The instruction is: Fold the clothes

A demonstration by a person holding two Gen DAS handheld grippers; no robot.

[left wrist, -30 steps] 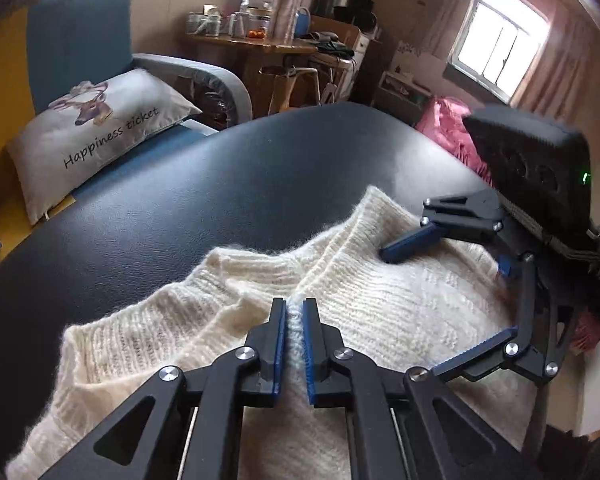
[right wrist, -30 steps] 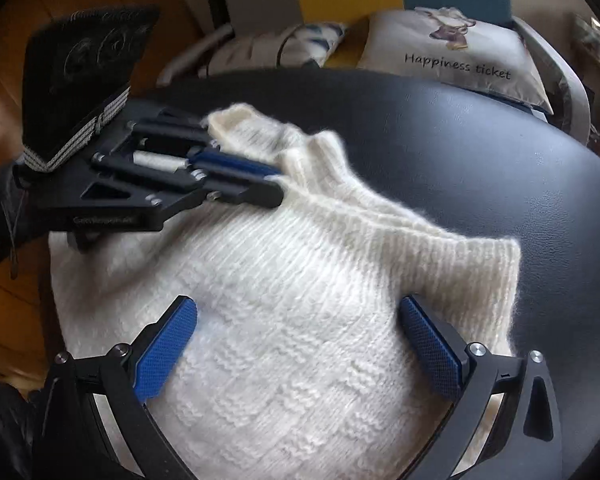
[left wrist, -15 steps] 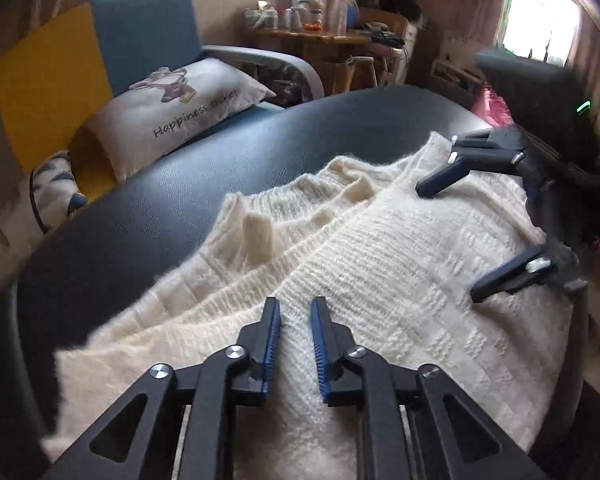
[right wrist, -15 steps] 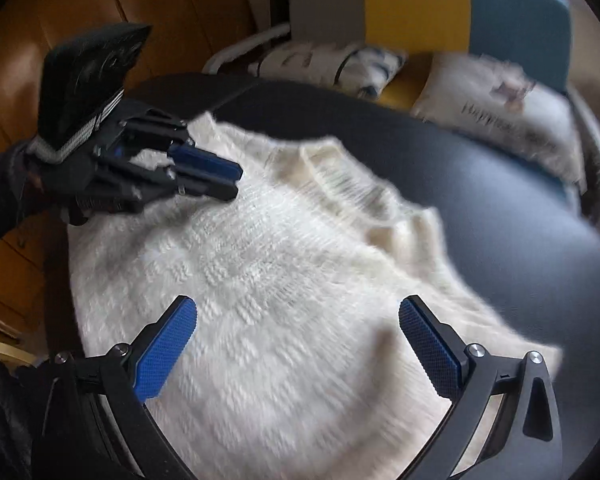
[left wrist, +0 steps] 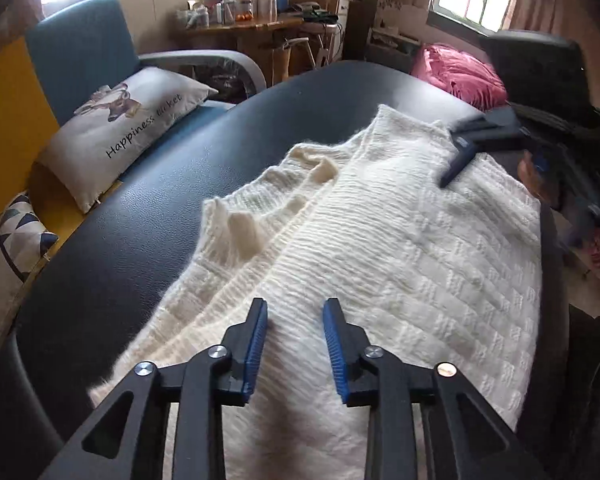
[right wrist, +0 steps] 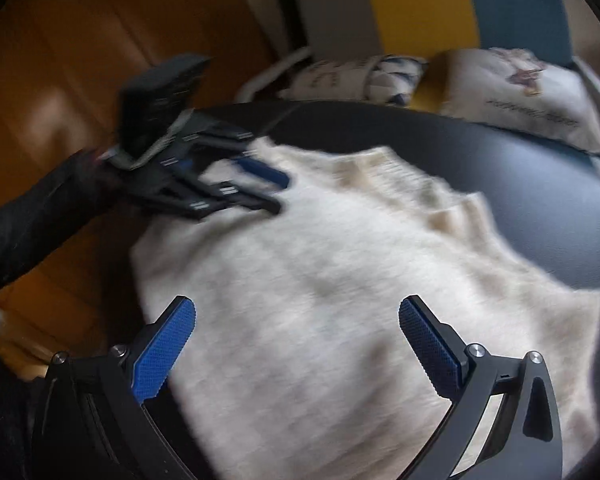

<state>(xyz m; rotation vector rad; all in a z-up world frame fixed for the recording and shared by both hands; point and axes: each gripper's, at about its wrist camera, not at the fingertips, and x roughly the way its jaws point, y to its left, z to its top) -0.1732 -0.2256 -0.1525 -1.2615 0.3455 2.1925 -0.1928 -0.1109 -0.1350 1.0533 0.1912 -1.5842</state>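
Lying under both empty tongs, the sweater [left wrist: 400, 248] faces left tongs [left wrist: 295, 312] part-open, right tongs [right wrist: 296, 316] wide.

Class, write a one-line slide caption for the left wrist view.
Open left gripper above a cream knitted sweater on a dark table.

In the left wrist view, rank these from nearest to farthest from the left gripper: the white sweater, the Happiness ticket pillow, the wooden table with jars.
1. White sweater: directly under and ahead of the left gripper.
2. Happiness ticket pillow: off to the left, on the blue chair.
3. Wooden table with jars: far back, near the window wall.
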